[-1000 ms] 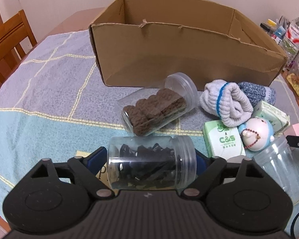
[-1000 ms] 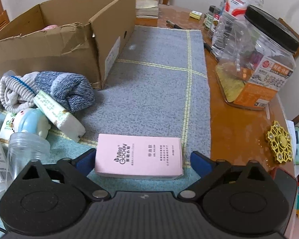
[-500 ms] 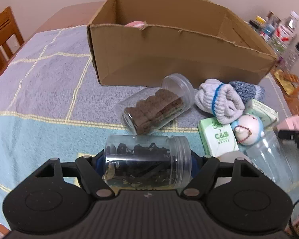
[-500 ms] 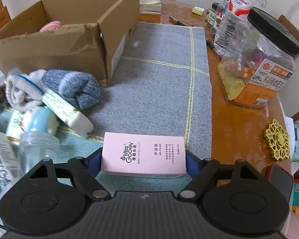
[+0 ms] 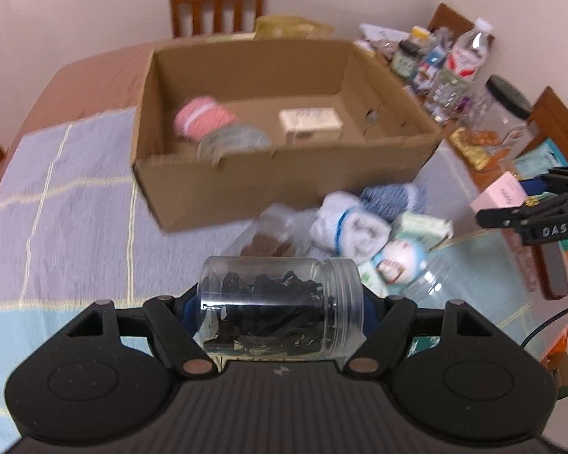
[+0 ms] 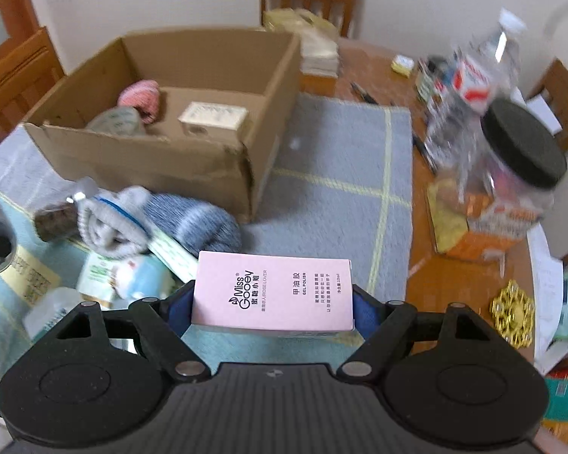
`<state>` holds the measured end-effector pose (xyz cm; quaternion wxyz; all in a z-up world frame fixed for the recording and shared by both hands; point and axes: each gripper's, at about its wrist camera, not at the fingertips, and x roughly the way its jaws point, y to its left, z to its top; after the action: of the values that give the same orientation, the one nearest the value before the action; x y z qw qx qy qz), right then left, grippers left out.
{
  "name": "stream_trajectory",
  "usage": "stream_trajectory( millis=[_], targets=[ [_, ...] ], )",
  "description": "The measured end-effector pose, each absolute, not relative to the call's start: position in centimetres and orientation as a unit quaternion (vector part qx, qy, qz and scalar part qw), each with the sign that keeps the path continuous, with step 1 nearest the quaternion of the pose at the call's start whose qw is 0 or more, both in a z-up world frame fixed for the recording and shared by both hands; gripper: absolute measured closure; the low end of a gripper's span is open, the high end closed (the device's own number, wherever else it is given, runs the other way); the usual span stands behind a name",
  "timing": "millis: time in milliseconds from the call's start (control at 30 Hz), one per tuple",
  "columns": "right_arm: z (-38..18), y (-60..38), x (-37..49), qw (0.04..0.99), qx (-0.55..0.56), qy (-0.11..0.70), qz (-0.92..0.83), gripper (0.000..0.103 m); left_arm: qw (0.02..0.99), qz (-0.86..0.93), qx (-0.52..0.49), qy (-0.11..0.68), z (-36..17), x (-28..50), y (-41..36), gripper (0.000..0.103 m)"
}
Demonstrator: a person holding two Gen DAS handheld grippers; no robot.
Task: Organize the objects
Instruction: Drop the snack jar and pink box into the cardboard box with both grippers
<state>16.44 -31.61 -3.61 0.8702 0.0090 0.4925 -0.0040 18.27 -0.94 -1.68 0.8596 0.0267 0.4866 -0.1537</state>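
With both loads lifted clear of the cloth, the cardboard box [image 5: 284,174] fills the upper middle of each frame, ahead of both sets of fingers. The left gripper [image 5: 280,302] clamps a clear jar [image 5: 280,306] of dark bits, its long axis crosswise between the pads. The right gripper [image 6: 272,302] pinches a pink carton [image 6: 272,291] crosswise too. Judged from the left view, the jar sits nearer the box's front wall.
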Motion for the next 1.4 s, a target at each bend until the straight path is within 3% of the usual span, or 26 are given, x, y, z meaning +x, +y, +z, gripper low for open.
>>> stream_trajectory(
  millis=[400,900,967,1033,1133,1167,1233,1400],
  targets=[
    [1.6,-28.6,19.2,0.899,-0.016,0.433,0.053,0.018,0.886,-0.177,0.048,0.426,3.5,24.9,-2.5,0.028],
    [2.6,-26.8,26.3,0.91,-0.024,0.406,0.084,0.018,0.888,-0.178,0.054,0.421,3.3,35.6,-5.3,0.028],
    [2.3,-26.8,27.1,0.909,-0.021,0.406,0.087,0.014,0.886,-0.179,0.055,0.425,2.9,36.5,-5.6,0.028],
    [2.0,-26.9,27.4,0.91,-0.017,0.405,0.087,0.0,0.884,-0.181,0.055,0.428,2.4,37.4,-5.9,0.028],
    [1.8,-27.1,27.2,0.911,-0.008,0.404,0.089,0.0,0.88,-0.184,0.061,0.434,1.5,38.5,-6.3,0.028],
    [1.6,-27.1,27.2,0.91,-0.007,0.405,0.087,0.0,0.879,-0.184,0.061,0.435,1.1,38.8,-6.4,0.026],
    [1.4,-27.3,27.2,0.91,-0.008,0.407,0.081,0.0,0.879,-0.179,0.06,0.438,0.5,39.4,-6.5,0.008],
    [1.0,-28.1,27.0,0.908,0.003,0.414,0.067,0.0,0.878,-0.166,0.06,0.444,-0.1,40.0,-6.6,0.007]
  ],
)
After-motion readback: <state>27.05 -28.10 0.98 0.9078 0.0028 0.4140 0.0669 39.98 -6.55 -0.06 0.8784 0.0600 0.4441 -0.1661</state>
